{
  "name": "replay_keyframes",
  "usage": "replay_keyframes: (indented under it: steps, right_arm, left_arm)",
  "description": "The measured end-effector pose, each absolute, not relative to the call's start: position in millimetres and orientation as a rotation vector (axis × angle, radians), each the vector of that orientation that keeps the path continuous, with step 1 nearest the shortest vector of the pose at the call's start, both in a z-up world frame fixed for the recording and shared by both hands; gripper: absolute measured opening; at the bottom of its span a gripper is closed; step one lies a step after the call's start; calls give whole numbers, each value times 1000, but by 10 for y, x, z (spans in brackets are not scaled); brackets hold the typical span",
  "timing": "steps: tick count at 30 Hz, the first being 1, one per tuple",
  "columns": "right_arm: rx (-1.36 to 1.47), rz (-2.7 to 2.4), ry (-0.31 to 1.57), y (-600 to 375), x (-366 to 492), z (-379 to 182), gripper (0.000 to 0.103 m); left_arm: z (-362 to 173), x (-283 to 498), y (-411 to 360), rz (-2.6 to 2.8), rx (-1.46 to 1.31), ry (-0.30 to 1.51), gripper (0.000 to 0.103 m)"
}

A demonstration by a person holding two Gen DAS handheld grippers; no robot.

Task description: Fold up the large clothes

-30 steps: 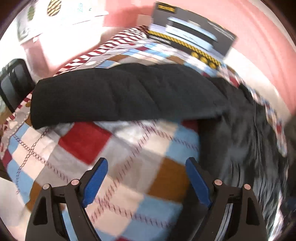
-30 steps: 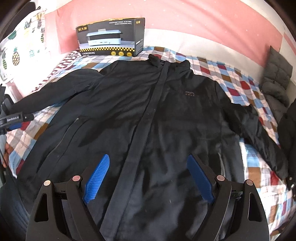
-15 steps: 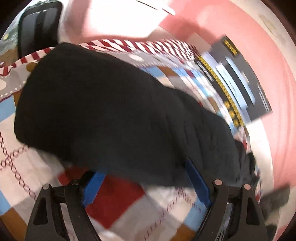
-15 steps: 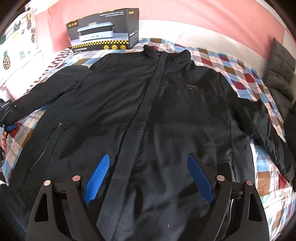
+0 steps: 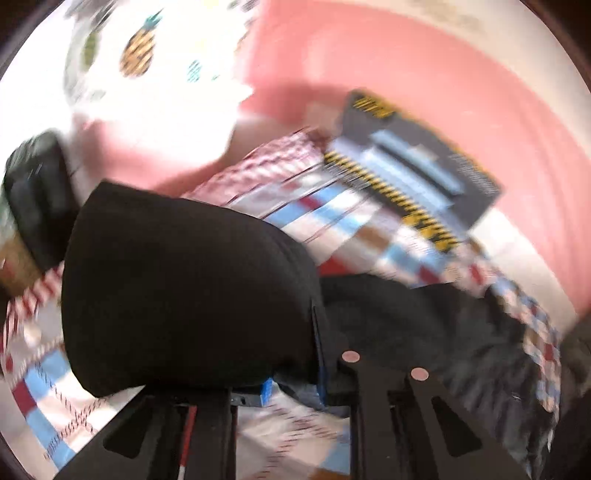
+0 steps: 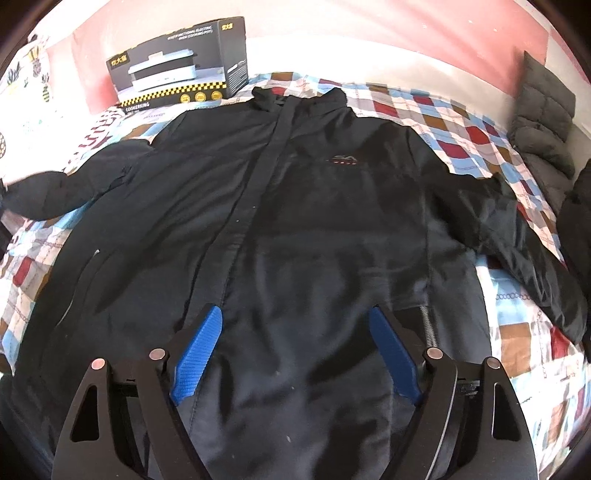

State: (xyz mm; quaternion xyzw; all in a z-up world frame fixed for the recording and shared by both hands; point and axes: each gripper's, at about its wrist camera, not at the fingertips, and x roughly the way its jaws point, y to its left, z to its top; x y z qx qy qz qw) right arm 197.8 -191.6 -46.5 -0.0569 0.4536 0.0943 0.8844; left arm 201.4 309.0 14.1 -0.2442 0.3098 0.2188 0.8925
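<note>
Your black jacket (image 6: 295, 229) lies face up and spread flat on the checked quilt (image 6: 461, 122) of the bed, collar toward the far wall, front placket running down its middle, a small logo on the chest; one sleeve (image 6: 524, 258) trails off toward the right edge of the right wrist view, the other sleeve (image 5: 184, 288) reaches to the left, where it bunches and lifts off the quilt.

Your left gripper (image 5: 291, 384) is closing on that left sleeve; in the blurred left wrist view the blue pads stand close together with the dark fabric between them, the sleeve's cuff end bulging up in front of the camera; the cloth looks pinched, though the blur hides the exact contact.

Your right gripper (image 6: 295, 354) hangs over the lower front of the jacket, jaws spread wide, both blue pads (image 6: 197, 354) clear of each other and nothing clamped between them.

The only container in sight is the dark cardboard appliance box (image 6: 181, 77) standing at the head of the bed just beyond the collar; it is closed, so you cannot tell what is in it. A grey padded garment (image 6: 543, 118) leans by the far right edge; the wall (image 6: 369, 29) behind is pink.
</note>
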Motion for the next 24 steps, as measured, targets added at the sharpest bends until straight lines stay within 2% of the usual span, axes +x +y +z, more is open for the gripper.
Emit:
replay_keyframes:
  steps: [6, 7, 12, 17, 24]
  right_arm:
    - [-91, 187, 921, -2152, 1905, -414, 80]
    - [-88, 180, 913, -2206, 1887, -405, 76]
    - [-30, 166, 923, -2471, 1861, -430, 76]
    - [81, 178, 999, -2776, 1880, -565, 76]
    - [120, 118, 1002, -3085, 1920, -631, 76]
  left_arm:
    - [969, 2402, 2335, 245, -365, 548, 18]
    - [1062, 2471, 2190, 207, -351, 540, 18]
    - [1294, 2908, 1378, 30, -281, 541, 18]
    - [1060, 3317, 540, -127, -229, 631, 18]
    - [250, 3784, -378, -233, -133, 819, 19]
